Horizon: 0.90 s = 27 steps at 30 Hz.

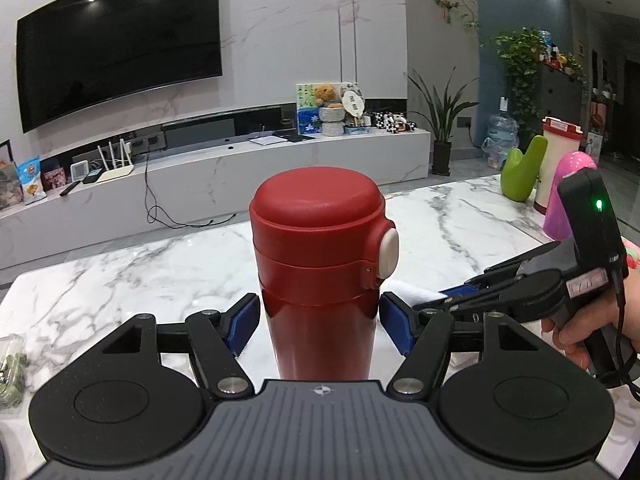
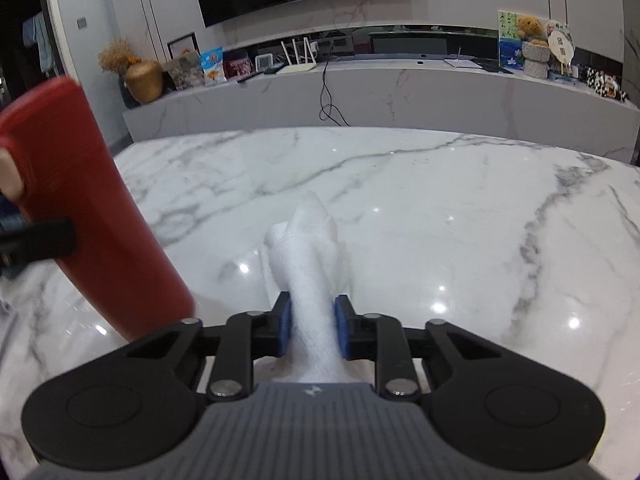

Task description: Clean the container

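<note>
A red flask (image 1: 316, 280) with its lid closed and a cream push button stands upright on the white marble table (image 1: 120, 272). My left gripper (image 1: 318, 326) is shut on its body just below the lid, one blue pad on each side. In the right wrist view the red flask (image 2: 92, 216) rises at the left edge. My right gripper (image 2: 314, 328) is shut on a bunched white cloth (image 2: 308, 248), whose loose end rests on the marble table (image 2: 440, 200). Seen from the left wrist, the right gripper (image 1: 452, 300) lies low to the right of the flask, with the white cloth (image 1: 408, 292) at its tip.
A person's hand (image 1: 592, 328) grips the right tool's handle. At the table's far right stand a green object (image 1: 524, 172), a pink one (image 1: 568, 196) and a white cup with a red lid (image 1: 560, 152). A small packet (image 1: 12, 368) lies at the left edge.
</note>
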Tool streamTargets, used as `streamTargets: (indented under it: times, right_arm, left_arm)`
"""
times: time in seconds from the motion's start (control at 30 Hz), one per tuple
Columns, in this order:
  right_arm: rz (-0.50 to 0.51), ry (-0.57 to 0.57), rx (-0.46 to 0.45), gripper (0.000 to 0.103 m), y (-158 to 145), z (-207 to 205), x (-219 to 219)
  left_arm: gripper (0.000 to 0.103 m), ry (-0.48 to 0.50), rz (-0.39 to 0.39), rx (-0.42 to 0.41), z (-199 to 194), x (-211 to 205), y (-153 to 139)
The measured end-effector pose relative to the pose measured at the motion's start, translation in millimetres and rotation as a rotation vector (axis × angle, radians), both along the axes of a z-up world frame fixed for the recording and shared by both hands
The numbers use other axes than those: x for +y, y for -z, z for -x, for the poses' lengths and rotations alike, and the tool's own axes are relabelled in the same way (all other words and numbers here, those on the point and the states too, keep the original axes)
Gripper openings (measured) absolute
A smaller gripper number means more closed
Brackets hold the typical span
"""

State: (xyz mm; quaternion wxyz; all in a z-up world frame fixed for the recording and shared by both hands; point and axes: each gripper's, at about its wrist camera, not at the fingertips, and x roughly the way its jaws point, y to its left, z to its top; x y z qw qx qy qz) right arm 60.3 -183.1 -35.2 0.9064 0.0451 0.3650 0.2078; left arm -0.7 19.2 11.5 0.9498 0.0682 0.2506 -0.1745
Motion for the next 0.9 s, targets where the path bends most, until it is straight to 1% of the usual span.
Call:
streamTargets:
  times: [0.07,0.17,0.23,0.3,0.4,0.43,0.53,0.67,0.8,0.9]
  right_arm:
    - [-0.088,0.001,-0.003,0.025,-9.9,-1.6,-4.8]
    - [-0.266,-0.012,-0.016,0.025,-31.1,-3.5,-14.9]
    - [-0.364,-0.03,-0.038,0.025,-45.9,-2.9,-19.8]
    - [-0.446,-0.053,-0.045,0.025,-57.4,-1.4,-22.4]
    - [-0.531,-0.098,-0.038,0.025,-66.8,1.3,-21.7]
    - [-0.537,-0.114,-0.033,0.025,-67.0,1.8,-19.6]
    - [-0.504,-0.134,-0.013,0.024,-62.5,1.9,-11.2]
    - [-0.451,-0.115,0.066,0.023,-45.0,-4.2,-2.9]
    - [-0.385,-0.099,0.131,0.023,-25.5,-10.3,9.9]
    - [-0.314,-0.096,0.164,0.023,-13.2,-13.2,19.7]
  left_arm:
    - [0.064,-0.007,0.006,-0.001,1.0,0.4,-1.6]
    - [0.064,-0.011,0.012,-0.005,2.0,0.9,-3.7]
    - [0.062,-0.009,0.011,0.0,1.6,0.2,-4.0]
    - [0.061,-0.008,0.006,0.002,1.1,-1.1,-3.6]
    - [0.061,-0.005,0.002,0.005,0.1,-0.5,-2.7]
    - [0.061,-0.003,0.003,0.006,-0.2,-0.1,-2.4]
    - [0.06,0.001,0.006,0.007,-0.2,1.1,-1.7]
    - [0.06,0.003,0.008,0.005,-0.7,1.2,-1.2]
    - [0.06,0.006,0.008,0.006,-0.7,1.5,-0.9]
    - [0.06,0.006,0.011,0.006,-0.5,1.3,-0.8]
